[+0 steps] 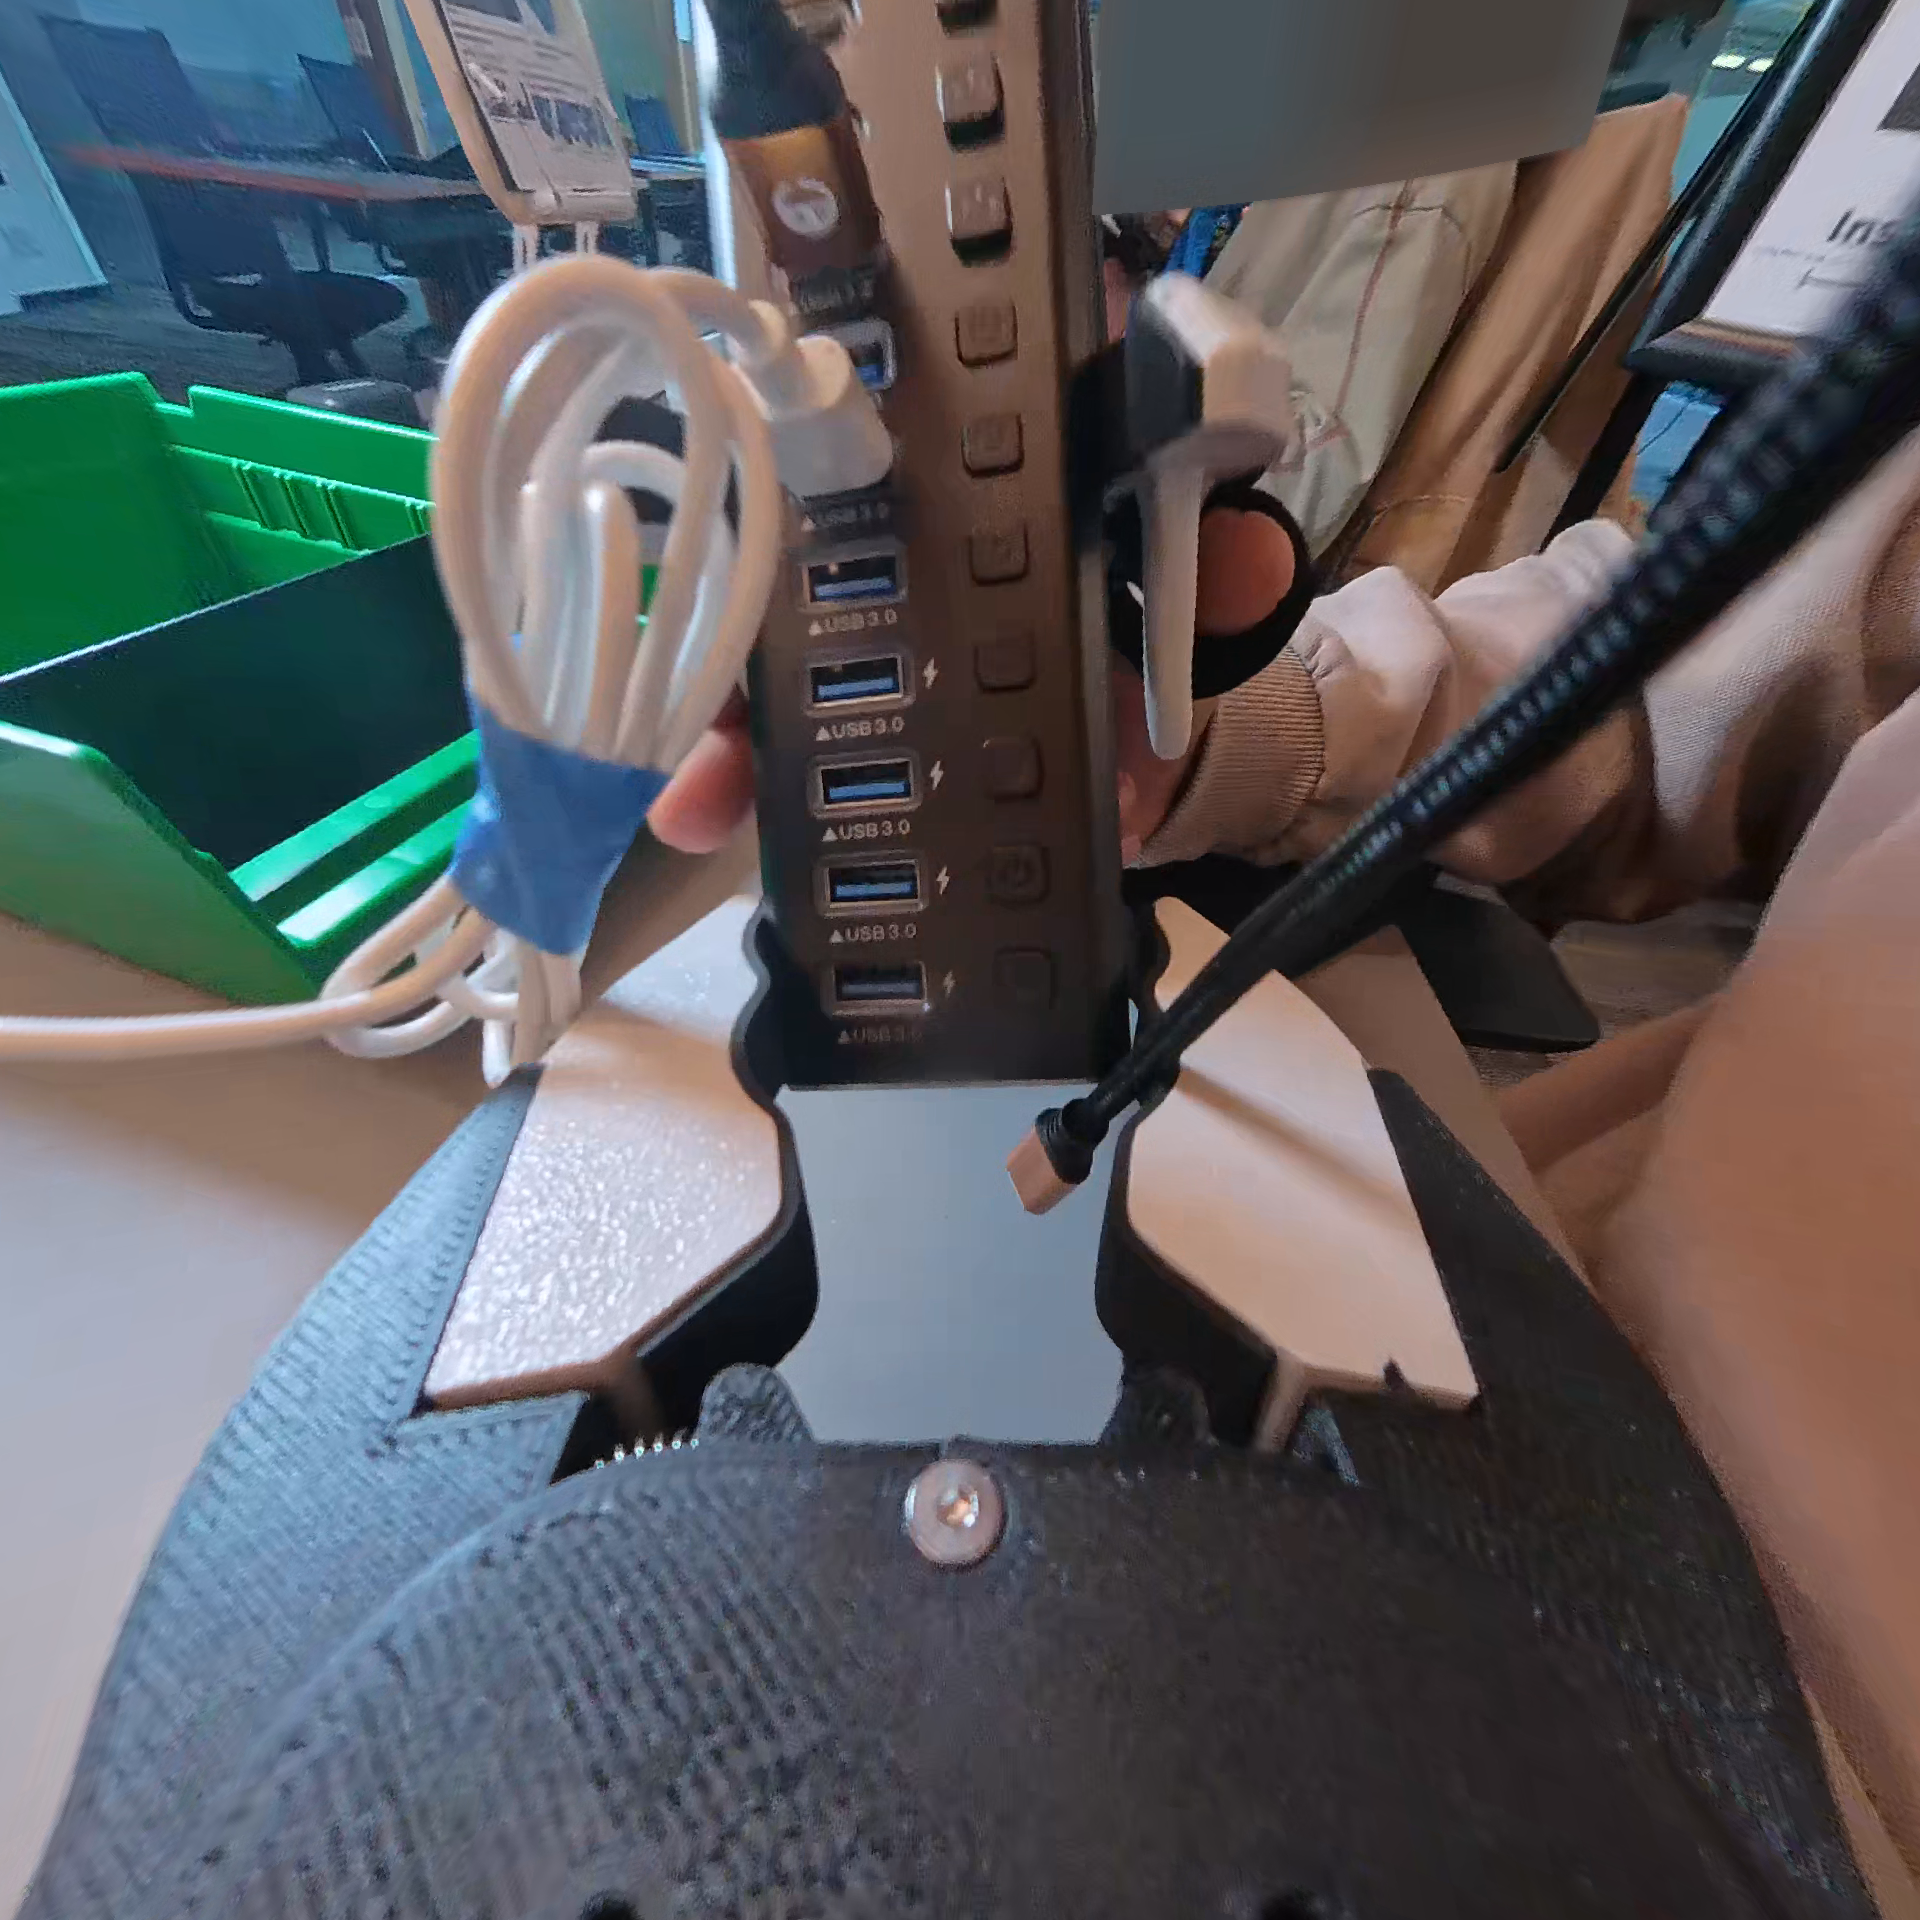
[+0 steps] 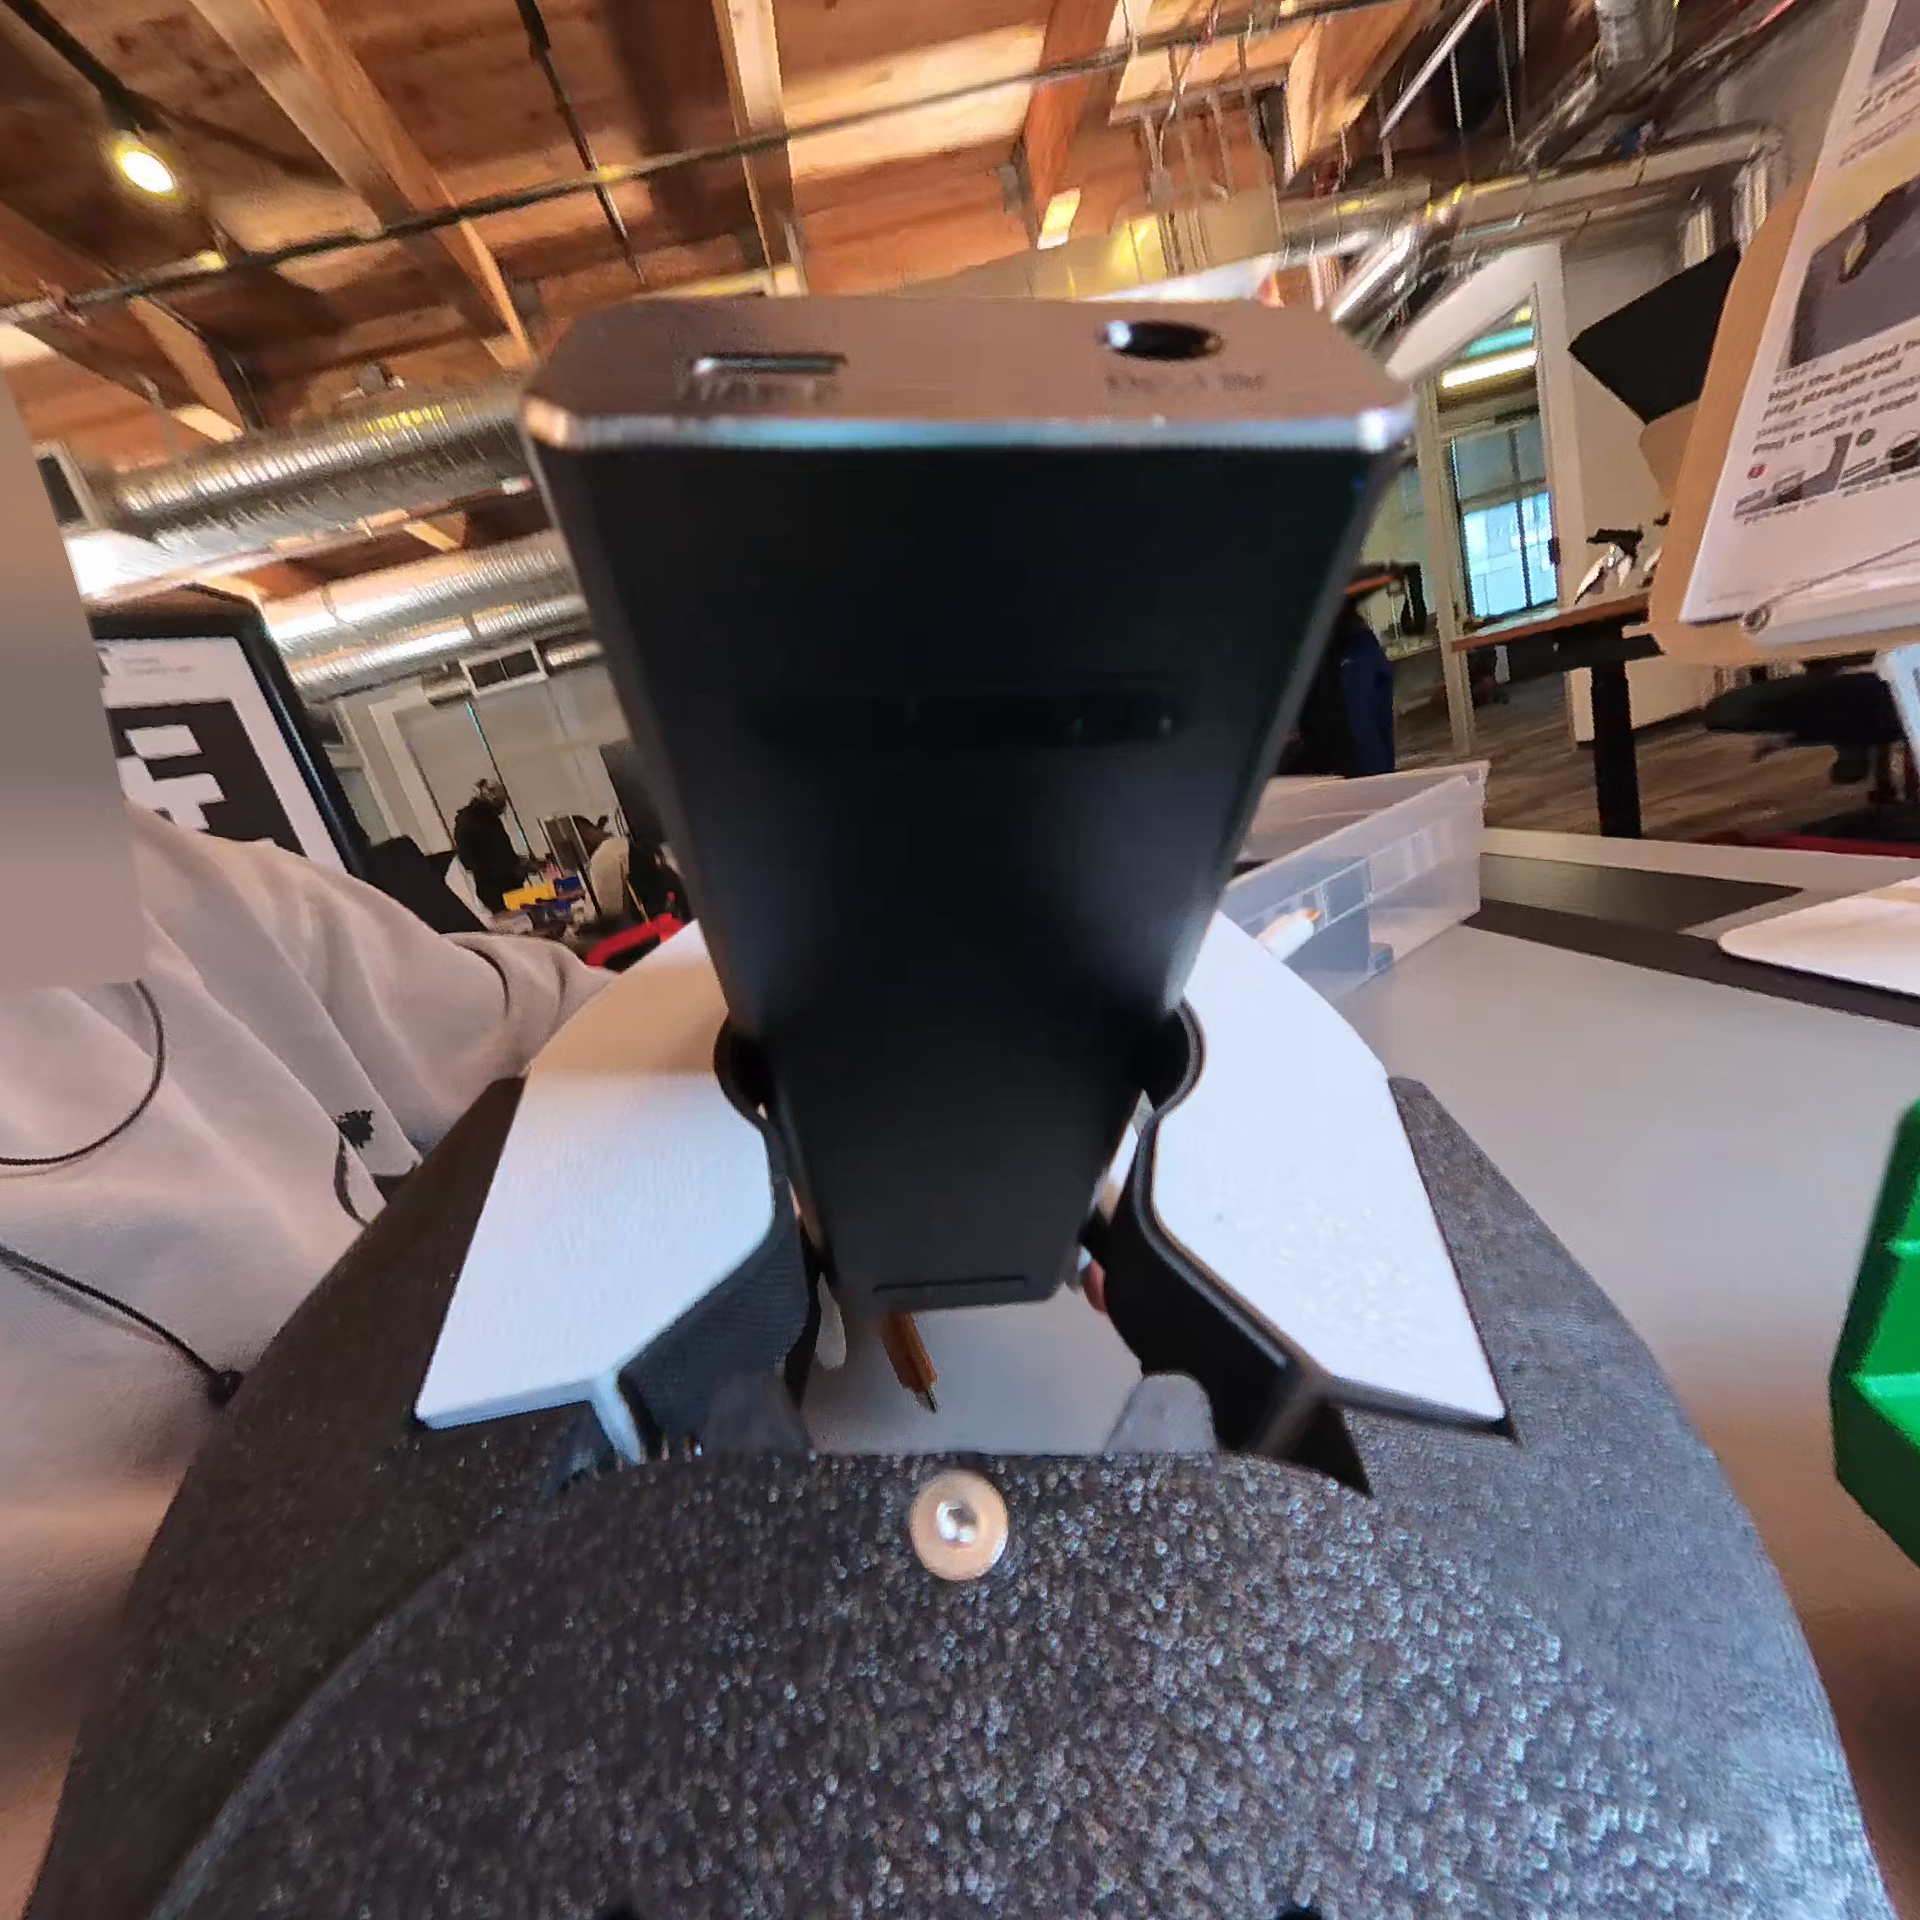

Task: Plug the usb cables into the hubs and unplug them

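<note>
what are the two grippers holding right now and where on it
Both clamp the same black usb hub: the left gripper grips its lower end across the sides, the right gripper the opposite end, seen from its back.

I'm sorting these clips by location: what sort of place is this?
Probably an open workshop or lab office in a converted industrial building: exposed wooden ceiling beams, bare metal ducts, desks with office chairs, and a green parts bin.

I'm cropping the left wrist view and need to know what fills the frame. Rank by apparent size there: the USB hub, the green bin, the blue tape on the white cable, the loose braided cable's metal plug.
1. USB hub, though nearness inflates it
2. Green bin, partly cut off, so unsure against the hub
3. Blue tape
4. Metal plug
</note>
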Motion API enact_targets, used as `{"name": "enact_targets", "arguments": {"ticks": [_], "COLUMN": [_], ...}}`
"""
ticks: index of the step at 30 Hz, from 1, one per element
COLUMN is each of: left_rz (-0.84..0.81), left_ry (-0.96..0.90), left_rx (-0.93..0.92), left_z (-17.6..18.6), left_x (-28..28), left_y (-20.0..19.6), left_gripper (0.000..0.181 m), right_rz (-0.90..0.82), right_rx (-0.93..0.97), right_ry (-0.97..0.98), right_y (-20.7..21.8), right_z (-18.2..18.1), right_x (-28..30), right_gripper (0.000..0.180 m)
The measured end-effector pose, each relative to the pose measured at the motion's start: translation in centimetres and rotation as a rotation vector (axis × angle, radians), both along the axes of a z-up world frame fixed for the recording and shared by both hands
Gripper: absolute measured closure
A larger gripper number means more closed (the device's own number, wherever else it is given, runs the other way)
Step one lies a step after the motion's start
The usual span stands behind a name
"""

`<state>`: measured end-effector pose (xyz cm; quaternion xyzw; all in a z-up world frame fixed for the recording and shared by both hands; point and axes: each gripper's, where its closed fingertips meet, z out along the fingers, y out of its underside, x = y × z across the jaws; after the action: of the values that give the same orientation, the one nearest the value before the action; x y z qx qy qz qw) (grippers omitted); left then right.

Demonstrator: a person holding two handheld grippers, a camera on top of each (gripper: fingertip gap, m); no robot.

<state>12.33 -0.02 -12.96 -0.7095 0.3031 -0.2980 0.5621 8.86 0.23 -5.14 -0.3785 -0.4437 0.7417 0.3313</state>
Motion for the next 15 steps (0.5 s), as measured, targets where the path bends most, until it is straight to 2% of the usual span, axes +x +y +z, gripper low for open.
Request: {"name": "enact_targets", "arguments": {"ticks": [6, 9, 11, 15], "left_rz": [-0.038, -0.066, -0.076, -0.102], "left_ry": [0.012, -0.01, -0.002, 0.02], "left_rx": [-0.008, -0.044, -0.062, -0.104], "left_z": [1.5, 1.1, 0.5, -0.8], "left_x": [-3.2, -4.3, -4.7, -4.6], "left_y": [-1.6, -2.5, -2.7, -2.8], "left_gripper": [0.116, 0.116, 0.116, 0.116], "right_rz": [-0.051, -0.021, -0.004, -0.03], "right_rx": [0.222, 0.226, 0.265, 0.221], "right_ry": [-0.182, -0.202, -0.269, -0.266], "right_y": [0.7, 1.2, 1.1, 0.8], "right_z": [-1.6, -0.8, -1.7, -1.4], "right_x": [0.1, 1.0, 0.9, 0.2], "right_gripper": [0.101, 0.106, 0.106, 0.109]}}
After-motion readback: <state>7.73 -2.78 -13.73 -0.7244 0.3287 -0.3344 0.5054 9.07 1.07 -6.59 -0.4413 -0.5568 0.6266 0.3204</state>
